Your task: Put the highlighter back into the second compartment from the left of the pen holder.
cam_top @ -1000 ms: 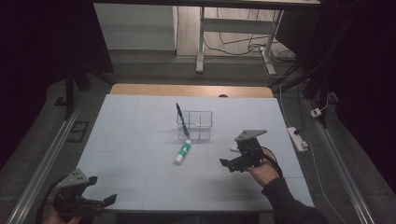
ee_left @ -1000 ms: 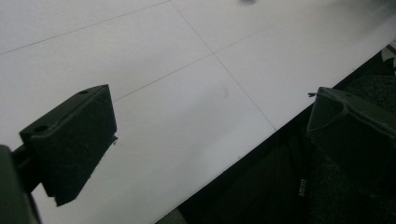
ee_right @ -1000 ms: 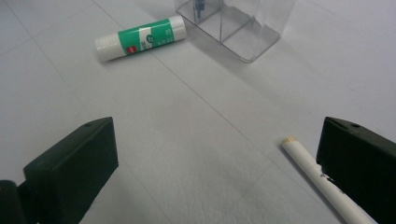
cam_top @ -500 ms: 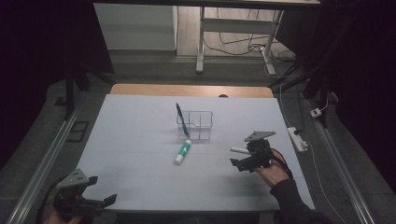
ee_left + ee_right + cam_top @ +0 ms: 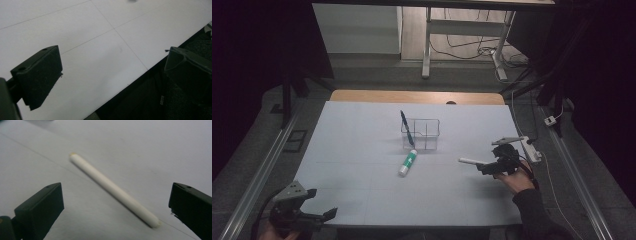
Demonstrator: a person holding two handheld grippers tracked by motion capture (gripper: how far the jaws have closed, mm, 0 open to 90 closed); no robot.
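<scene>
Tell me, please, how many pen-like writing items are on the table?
3: a blue pen standing in the clear holder, a green-and-white marker lying before it, and a white stick near the right hand-held gripper.

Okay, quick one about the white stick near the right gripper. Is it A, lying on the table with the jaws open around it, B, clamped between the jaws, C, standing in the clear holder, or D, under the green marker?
A: in the right gripper view the white stick lies flat on the table, and the right gripper has its jaws spread wide, touching neither side of it.
</scene>
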